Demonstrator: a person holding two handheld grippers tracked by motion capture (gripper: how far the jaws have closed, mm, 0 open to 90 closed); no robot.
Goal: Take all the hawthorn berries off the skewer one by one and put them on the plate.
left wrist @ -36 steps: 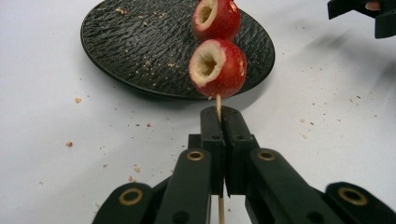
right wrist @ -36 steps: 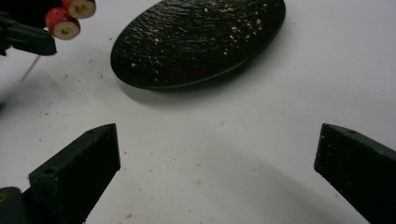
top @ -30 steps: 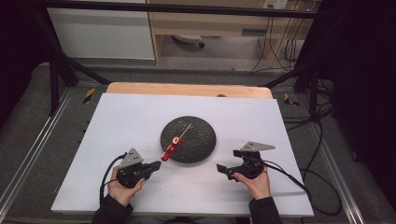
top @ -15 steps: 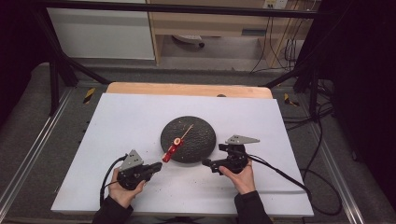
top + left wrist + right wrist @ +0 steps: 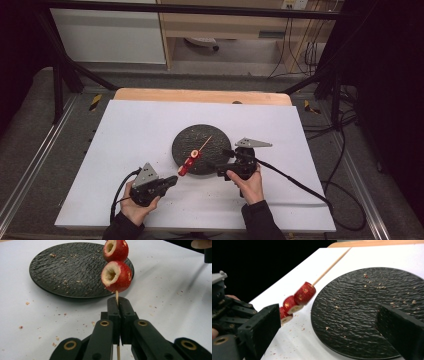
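A thin wooden skewer (image 5: 116, 296) carries three red cored fruit pieces (image 5: 189, 161). My left gripper (image 5: 172, 180) is shut on its lower end and holds it slanting up over the front edge of the black textured plate (image 5: 192, 140). The pads (image 5: 125, 307) pinch the stick just below the lowest fruit (image 5: 116, 276). My right gripper (image 5: 220, 161) is at the plate's front right, pointing left at the fruit (image 5: 304, 293). It is open; its jaws have just been closing a little, with nothing gripped. In the right gripper view the lowest piece sits close to the left jaw.
The plate (image 5: 367, 302) holds only crumbs, and more crumbs dot the white table cover (image 5: 130, 130). A wooden table edge (image 5: 200, 95) runs along the back. Cables trail from both grippers toward the front and right.
My right gripper has moved left and a little up, from the table right of the plate to the plate's front right edge near the skewer. The left gripper and skewer stayed put.
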